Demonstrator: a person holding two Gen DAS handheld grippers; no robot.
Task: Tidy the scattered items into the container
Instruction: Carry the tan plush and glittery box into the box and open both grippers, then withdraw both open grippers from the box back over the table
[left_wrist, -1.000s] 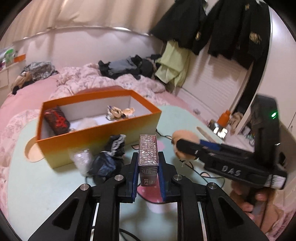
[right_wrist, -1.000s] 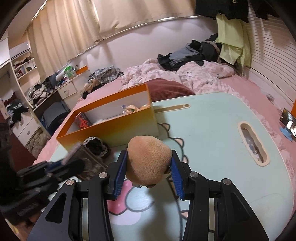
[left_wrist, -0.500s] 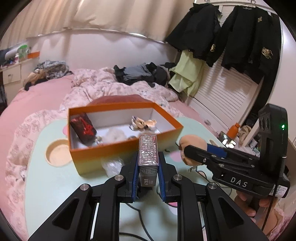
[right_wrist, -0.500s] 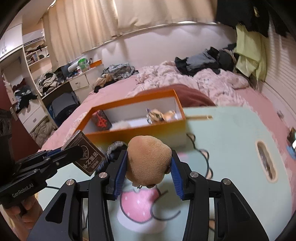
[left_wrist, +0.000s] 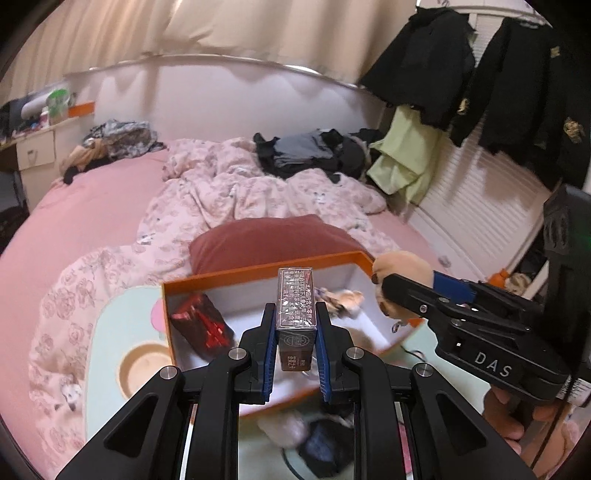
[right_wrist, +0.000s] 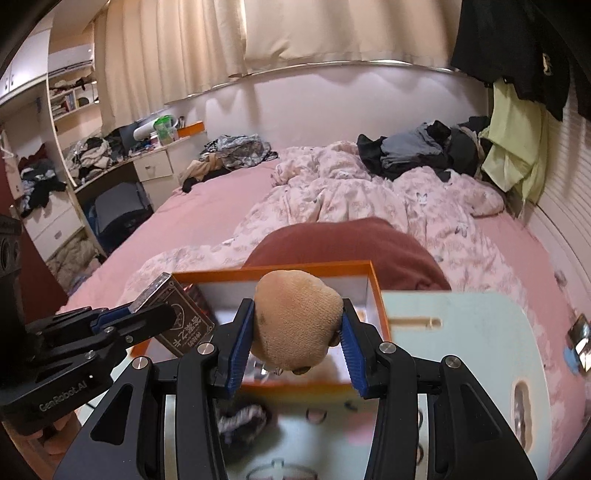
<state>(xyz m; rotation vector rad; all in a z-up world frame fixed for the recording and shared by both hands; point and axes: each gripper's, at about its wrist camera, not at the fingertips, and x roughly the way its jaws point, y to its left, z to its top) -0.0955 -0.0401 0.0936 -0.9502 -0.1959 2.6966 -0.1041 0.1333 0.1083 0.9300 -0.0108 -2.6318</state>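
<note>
My left gripper (left_wrist: 295, 350) is shut on a small brown wrapped box (left_wrist: 296, 314), held upright over the near wall of the orange box (left_wrist: 258, 274). My right gripper (right_wrist: 295, 343) is shut on a tan plush toy (right_wrist: 297, 325), above the orange box (right_wrist: 376, 291). From the left wrist view the right gripper (left_wrist: 391, 295) comes in from the right with the plush toy (left_wrist: 400, 266) over the box's right end. Seen from the right wrist, the left gripper (right_wrist: 155, 314) holds the brown box (right_wrist: 184, 325) at the left. Inside lie a dark red packet (left_wrist: 201, 325) and a pale small item (left_wrist: 343, 299).
The orange box rests on a pale green lap table (right_wrist: 461, 339) on a pink bed. Dark crumpled items (left_wrist: 325, 446) lie on the table in front of the box. A dark red pillow (left_wrist: 266, 240) sits just behind it. A phone (right_wrist: 578, 336) lies at the right.
Both grippers have risen and moved forward with their loads, from in front of the orange box to above it. The crumpled items now lie below the left gripper's fingers.
</note>
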